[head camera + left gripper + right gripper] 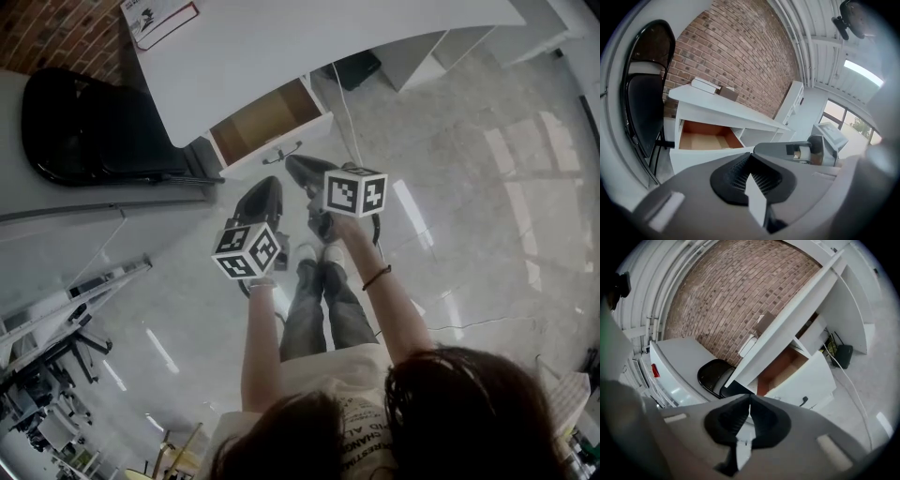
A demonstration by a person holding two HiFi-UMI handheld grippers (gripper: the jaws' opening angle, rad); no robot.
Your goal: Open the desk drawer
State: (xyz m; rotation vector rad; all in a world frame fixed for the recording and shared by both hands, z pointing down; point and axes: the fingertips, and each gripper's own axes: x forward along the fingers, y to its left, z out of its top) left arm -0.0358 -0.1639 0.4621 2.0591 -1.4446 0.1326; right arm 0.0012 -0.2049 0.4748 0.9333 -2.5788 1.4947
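The white desk (281,47) has its drawer (267,120) pulled out, showing a bare brown inside and a dark handle (281,153) on the white front. Both grippers hang in the air just in front of it and touch nothing. My left gripper (269,185) is shut and empty, a little short of the drawer front. My right gripper (293,166) is also shut and empty, its tips close below the handle. In the left gripper view the open drawer (705,140) lies beyond the gripper (750,159). In the right gripper view the drawer (787,369) and handle (803,401) lie past the gripper (750,398).
A black chair (94,127) stands left of the drawer, against the desk side. A book (159,19) lies on the desktop. A white cable (347,112) runs down to the floor, and a black box (356,67) sits under the desk. The person's legs (319,300) stand on glossy floor.
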